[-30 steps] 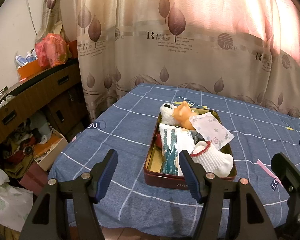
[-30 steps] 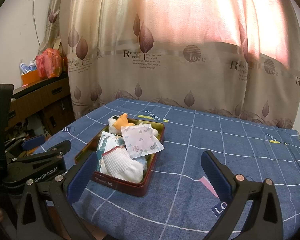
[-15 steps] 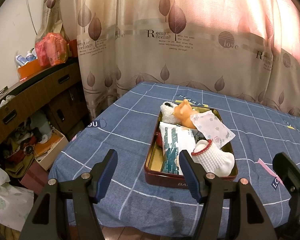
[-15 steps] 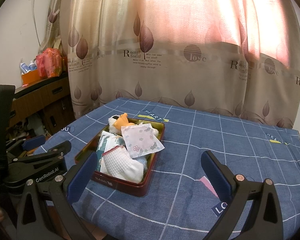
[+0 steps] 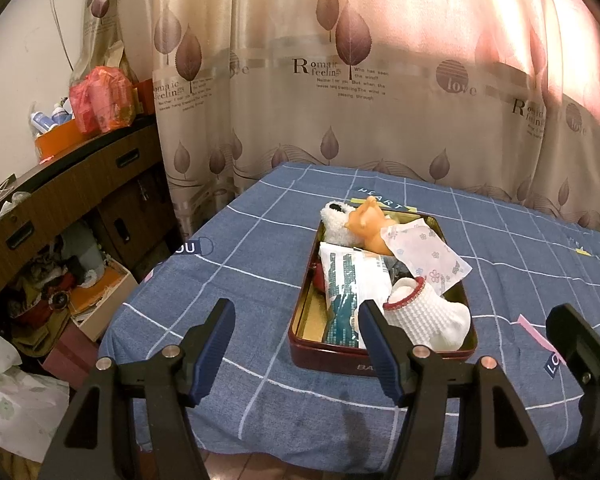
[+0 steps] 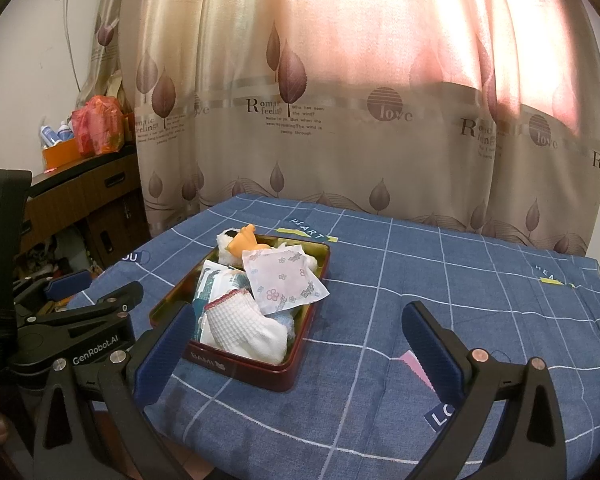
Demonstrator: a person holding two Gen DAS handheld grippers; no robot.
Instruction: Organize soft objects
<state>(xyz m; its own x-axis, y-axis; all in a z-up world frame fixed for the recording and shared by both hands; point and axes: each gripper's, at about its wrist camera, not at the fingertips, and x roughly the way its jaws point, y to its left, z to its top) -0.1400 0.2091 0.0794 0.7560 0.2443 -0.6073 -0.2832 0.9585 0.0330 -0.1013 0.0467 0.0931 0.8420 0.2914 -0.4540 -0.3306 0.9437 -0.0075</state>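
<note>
Nothing has shifted beyond slight camera drift: left gripper [image 5: 296, 344] and right gripper [image 6: 300, 344] hover spread wide and empty, while sock [image 5: 428, 318], packets and plush toys stay piled in the tin [image 5: 312, 356] at 12 o'clock, fitting either sorted or unsorted.

The beige leaf-print curtain [image 6: 340, 120] reads "Romantic feelings" and "love", the blue checked tablecloth [image 6: 420, 280] carries "HEART" patches, the dark red rectangular tin [image 6: 236, 364] shows "BAMI" on its front wall, and the black left tool [image 6: 96, 354] is marked "GenRobot.AI".
</note>
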